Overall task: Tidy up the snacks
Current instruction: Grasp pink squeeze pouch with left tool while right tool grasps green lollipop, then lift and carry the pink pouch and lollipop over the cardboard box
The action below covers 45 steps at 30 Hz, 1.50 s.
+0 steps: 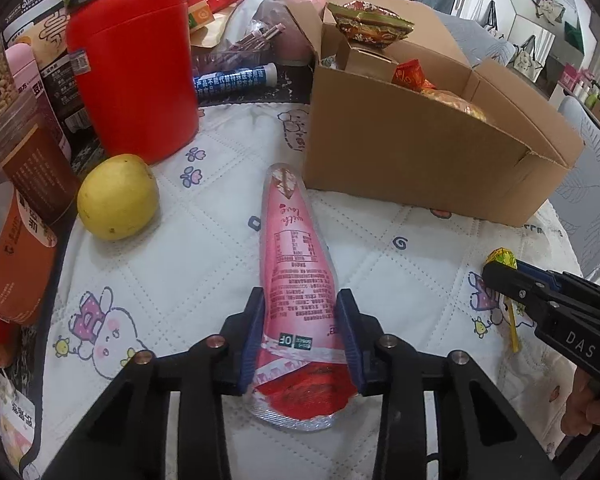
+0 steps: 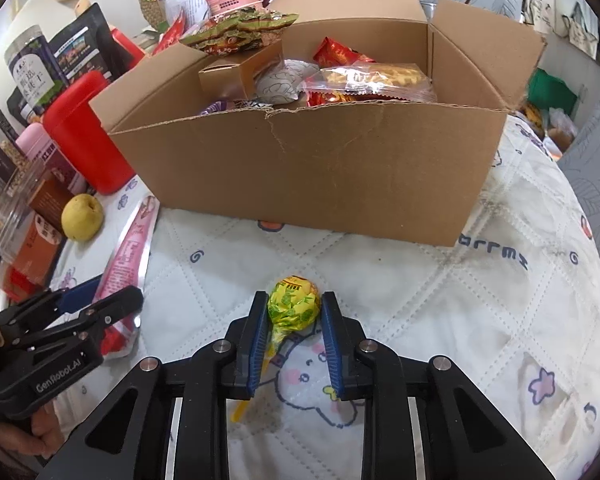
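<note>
While I held both grips | left gripper [image 1: 300, 312] clamped pink snack pouch [image 1: 296, 264], long axis running ahead toward cardboard box [image 1: 400, 152] | right gripper [image 2: 294, 312] clamped lollipop [image 2: 294, 306], box dead ahead

A home; quilted cartoon tablecloth [image 2: 440, 300], cluttered snack packets, white cabinets [image 1: 540, 12] behind

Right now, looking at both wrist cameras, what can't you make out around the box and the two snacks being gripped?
- Left wrist view: the cardboard box hides most of its contents behind its near wall.
- Right wrist view: the lollipop stick's middle is hidden behind the right gripper.
- Left wrist view: the pink packet has print too small to read.
</note>
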{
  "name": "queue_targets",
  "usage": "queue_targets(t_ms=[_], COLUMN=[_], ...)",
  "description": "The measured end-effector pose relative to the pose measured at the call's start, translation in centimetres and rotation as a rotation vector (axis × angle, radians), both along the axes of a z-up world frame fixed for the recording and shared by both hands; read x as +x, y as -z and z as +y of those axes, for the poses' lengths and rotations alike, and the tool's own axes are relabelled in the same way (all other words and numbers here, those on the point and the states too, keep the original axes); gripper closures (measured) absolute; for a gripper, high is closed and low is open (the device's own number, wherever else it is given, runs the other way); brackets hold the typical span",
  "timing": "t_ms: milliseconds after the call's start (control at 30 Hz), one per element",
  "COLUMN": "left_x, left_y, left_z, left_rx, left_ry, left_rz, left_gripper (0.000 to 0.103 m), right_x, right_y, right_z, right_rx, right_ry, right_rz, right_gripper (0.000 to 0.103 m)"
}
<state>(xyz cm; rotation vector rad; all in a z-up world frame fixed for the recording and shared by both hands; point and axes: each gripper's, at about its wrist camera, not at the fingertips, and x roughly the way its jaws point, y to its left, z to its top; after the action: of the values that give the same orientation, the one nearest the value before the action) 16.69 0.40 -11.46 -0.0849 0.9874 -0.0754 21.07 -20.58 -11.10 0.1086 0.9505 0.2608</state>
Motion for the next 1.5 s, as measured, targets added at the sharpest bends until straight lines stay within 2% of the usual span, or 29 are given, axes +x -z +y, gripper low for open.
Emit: queue_targets(t_ms=[300, 500, 667, 767, 900, 933, 1000, 1067, 1133, 1300, 1500], left_x=[-1.8, -3.2, -4.0, -3.5, -3.2, -3.3, -3.5, -3.7, -3.7, -4.0, -4.6], left_y=[-0.2, -0.4, -0.5, 0.1, 0.3, 0.4, 0.6, 0.7, 0.5, 0.2, -0.2], left_z=[-0.8, -2.3, -3.9, -4.5, -6.2, -6.9, -7.6, -8.1, -8.0, -7.7, -7.6], left_rx=[-0.066, -0.113, -0.065, -0.055, -0.028, -0.003, 0.048, 0.087, 0.089, 0.09, 0.051], left_ry=[0.067, 0.187, 0.251, 0.249, 0.293, 0.301, 0.298, 0.288, 0.271, 0.26, 0.271], left_rz=[0.036, 0.09, 0.095, 0.113, 0.112, 0.104, 0.076, 0.051, 0.031, 0.018, 0.027], left_gripper=[0.072, 0.072, 0.072, 0.059, 0.027, 0.025, 0.025, 0.03, 0.05, 0.063, 0.066], right_x=[-3.4, -5.5, -7.1, -7.6, -8.0, -8.0, -8.1, -8.2, -8.3, -8.3, -8.6], right_y=[-1.2, -1.4, -1.4, -1.1, -0.5, -0.4, -0.1, 0.2, 0.3, 0.7, 0.7], right_z=[-0.9, -1.4, -1.6, -1.4, -1.3, -1.2, -1.3, -1.3, -1.3, -1.4, -1.5], right_rx=[0.005, 0.018, 0.014, 0.003, -0.003, 0.002, 0.001, -0.004, -0.003, -0.003, 0.003], right_ry=[-0.002, -0.006, -0.014, -0.017, -0.029, -0.031, -0.03, -0.027, -0.027, -0.031, -0.032], right_rz=[-0.027, -0.023, -0.029, -0.021, -0.007, -0.002, 0.004, 0.007, 0.006, 0.009, -0.022], right_gripper=[0.077, 0.077, 0.077, 0.077, 0.077, 0.077, 0.077, 0.076, 0.076, 0.076, 0.077])
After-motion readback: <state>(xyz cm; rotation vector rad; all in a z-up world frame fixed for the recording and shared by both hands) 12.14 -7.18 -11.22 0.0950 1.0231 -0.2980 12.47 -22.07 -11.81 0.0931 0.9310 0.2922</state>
